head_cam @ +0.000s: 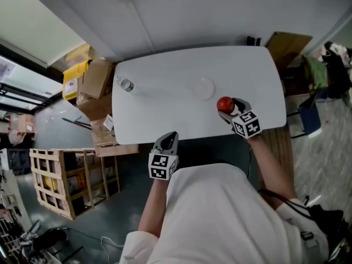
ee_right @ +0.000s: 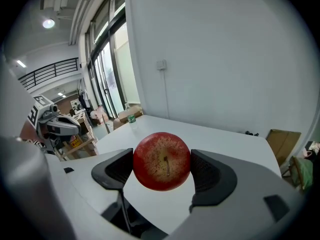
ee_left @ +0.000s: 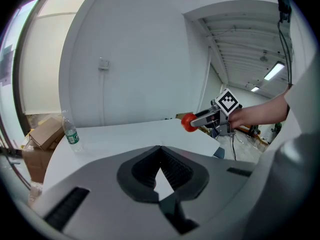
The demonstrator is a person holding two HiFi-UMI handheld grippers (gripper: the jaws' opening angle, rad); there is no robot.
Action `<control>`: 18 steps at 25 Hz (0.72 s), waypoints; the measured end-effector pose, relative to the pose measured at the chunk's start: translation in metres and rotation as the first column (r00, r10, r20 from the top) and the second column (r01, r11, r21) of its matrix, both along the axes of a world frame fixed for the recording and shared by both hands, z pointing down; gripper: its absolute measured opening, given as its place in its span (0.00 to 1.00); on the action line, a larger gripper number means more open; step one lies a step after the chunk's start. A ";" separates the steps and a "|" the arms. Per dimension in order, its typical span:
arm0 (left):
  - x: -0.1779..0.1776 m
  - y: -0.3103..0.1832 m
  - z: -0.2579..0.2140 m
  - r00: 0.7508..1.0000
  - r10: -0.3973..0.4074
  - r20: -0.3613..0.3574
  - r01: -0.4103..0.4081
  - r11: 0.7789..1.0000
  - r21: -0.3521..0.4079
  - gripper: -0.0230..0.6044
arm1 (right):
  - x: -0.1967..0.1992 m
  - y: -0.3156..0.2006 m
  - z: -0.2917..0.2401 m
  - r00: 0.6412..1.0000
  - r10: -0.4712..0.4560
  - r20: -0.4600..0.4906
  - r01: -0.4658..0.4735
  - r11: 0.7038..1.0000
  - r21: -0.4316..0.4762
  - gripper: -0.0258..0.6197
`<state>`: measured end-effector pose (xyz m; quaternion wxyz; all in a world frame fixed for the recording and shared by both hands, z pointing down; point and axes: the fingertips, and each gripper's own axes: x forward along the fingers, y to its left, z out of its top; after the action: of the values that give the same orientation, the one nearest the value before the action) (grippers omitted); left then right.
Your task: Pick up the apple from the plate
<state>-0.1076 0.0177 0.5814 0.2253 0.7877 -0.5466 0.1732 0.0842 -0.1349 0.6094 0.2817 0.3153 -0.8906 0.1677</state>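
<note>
While the right hand-held gripper (ee_right: 161, 168) clamps the apple (ee_right: 161, 160), the pale plate (head_cam: 203, 88) barely shows

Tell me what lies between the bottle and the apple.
In the head view, only the plate, near the apple; the rest is bare table.

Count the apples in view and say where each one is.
1. The apple is gripped between the right gripper's jaws, above the white table; no other apple shows.
</note>
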 end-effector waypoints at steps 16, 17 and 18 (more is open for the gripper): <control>-0.036 -0.009 -0.021 0.997 0.082 0.010 -0.082 0.996 0.026 0.04 | -0.016 0.000 -0.027 0.989 0.129 0.073 -0.132 0.991 0.039 0.59; -0.037 -0.010 -0.022 0.996 0.088 0.012 -0.088 0.996 0.030 0.04 | -0.019 0.001 -0.026 0.990 0.126 0.068 -0.129 0.991 0.043 0.59; -0.039 -0.011 -0.023 0.996 0.091 0.013 -0.092 0.995 0.034 0.04 | -0.023 0.002 -0.026 0.991 0.121 0.063 -0.124 0.991 0.048 0.59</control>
<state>-0.1466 0.0072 0.5585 0.2003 0.8147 -0.5141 0.1783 0.0616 -0.1326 0.5833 0.2360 0.3713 -0.8816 0.1710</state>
